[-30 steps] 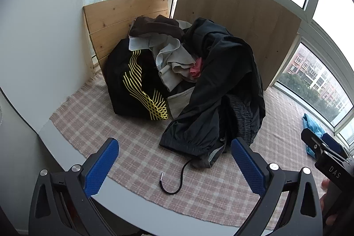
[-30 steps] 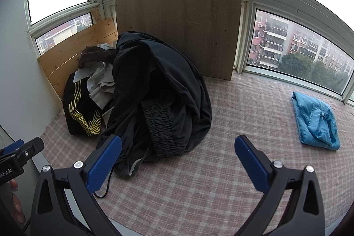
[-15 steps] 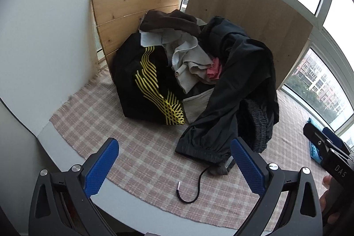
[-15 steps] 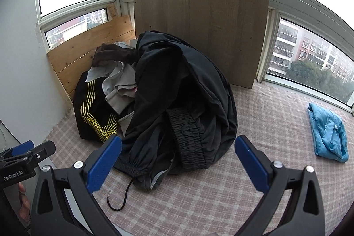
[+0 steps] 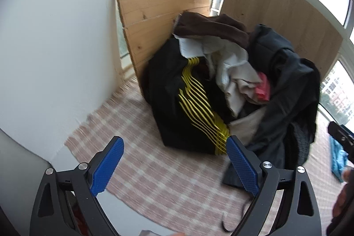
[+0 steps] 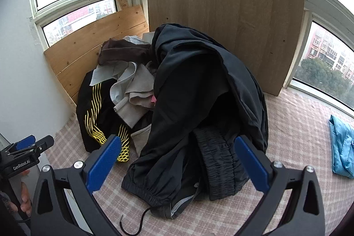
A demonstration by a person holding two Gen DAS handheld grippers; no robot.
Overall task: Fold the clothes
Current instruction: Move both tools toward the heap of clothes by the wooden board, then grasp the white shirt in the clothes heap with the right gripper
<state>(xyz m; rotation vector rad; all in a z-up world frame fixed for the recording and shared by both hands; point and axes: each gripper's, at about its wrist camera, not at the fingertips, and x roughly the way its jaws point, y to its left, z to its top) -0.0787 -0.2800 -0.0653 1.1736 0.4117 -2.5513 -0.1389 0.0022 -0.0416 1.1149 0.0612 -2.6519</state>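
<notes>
A: Obs. A heap of clothes (image 6: 177, 107) sits on the checked cloth (image 6: 298, 125), piled into the back left corner against the pine board (image 6: 93, 48) and the brown panel (image 6: 225, 21). A folded blue garment (image 6: 341, 147) lies well apart, near the right edge of the cloth.

B: Tongs?

A: Left gripper (image 5: 174, 167) has its blue pads spread wide and nothing between them; it hangs over the front left of the cloth, facing the black-and-yellow top (image 5: 188, 107). Right gripper (image 6: 178, 162) is equally wide and empty, pointed at the black trousers (image 6: 205, 114) draped over the heap's right side.

B: Handling estimate?

A: All soft and limp; nothing will hold a shape when lifted. The trousers look like thin, smooth woven fabric, so probably light and slippery. The drawstring (image 6: 137, 225) trails onto the cloth toward the front edge and could snag.

B: Where to grip?

A: The elastic cuff (image 6: 141, 189) nearest the front, or the gathered waistband (image 6: 219, 165). Both are bunched and thicker, so pads should bite better there than on a single layer. The grey and white pieces (image 6: 135, 94) and brown item (image 6: 124, 52) are tangled; pulling one may drag its neighbours.

B: Stage?

A: One piece folded and set aside, heap unfolded. Beyond that, I cannot judge.
</notes>
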